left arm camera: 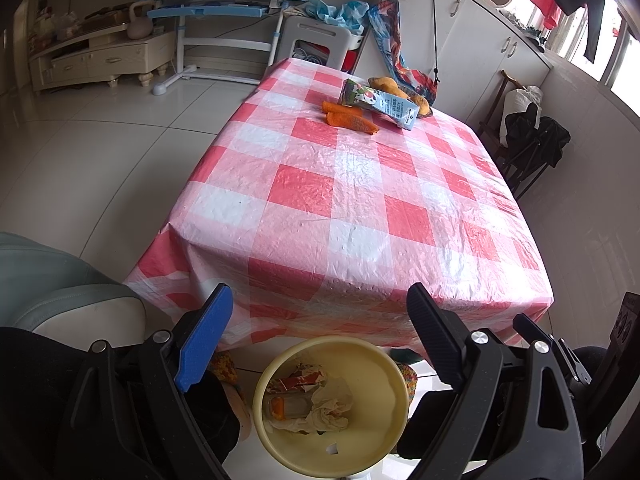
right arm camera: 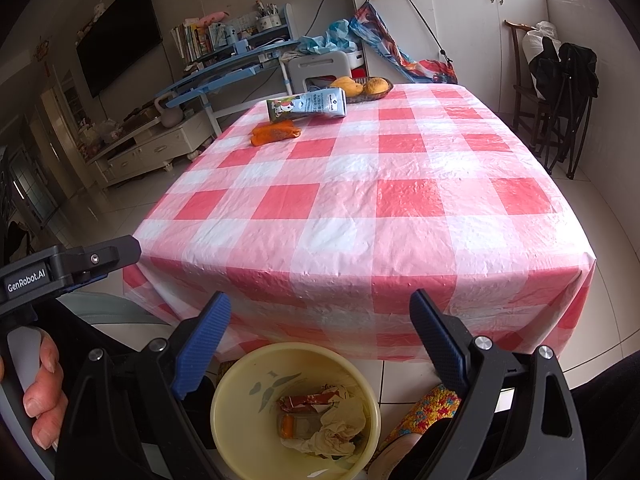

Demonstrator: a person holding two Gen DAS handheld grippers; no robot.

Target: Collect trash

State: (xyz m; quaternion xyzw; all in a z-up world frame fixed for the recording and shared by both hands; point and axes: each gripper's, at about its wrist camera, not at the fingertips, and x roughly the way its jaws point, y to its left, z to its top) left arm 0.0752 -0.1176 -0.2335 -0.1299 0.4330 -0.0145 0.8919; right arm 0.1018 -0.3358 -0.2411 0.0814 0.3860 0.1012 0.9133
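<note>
The table (left arm camera: 360, 208), draped in a red-and-white checked plastic cloth, fills most of both views, and everything else is placed from it. On the floor just below its near edge stands a pale yellow bin (left arm camera: 390, 396). Inside the bin lie crumpled tissue (left arm camera: 326, 410), a torn red-and-white wrapper (left arm camera: 298, 382) and a small orange-ended item, too crushed to identify with any confidence.

At the table's far end lies a milk carton (left arm camera: 378, 102) on its side, printed with a cartoon cow. Touching its near side is an orange wrapper (left arm camera: 348, 116), flat on the cloth. Behind the carton sits a shallow basket (right arm camera: 366, 96) holding yellow mangoes (right arm camera: 378, 85).

Both grippers hover above the bin, off the table's near edge, pointing down and forward. The left gripper (left arm camera: 320, 344) has its fingers spread wide, with nothing between them. The right gripper (right arm camera: 320, 346) is likewise spread wide and empty, the bin showing through the gap. In the right wrist view the left gripper's body juts in at the left border, gripped by a hand (right arm camera: 40, 392) whose fingers curl around the handle.

Beside the bin, near the table's front corner, a crocheted multicoloured slipper (right arm camera: 434, 406) shows on the tiled floor.
</note>
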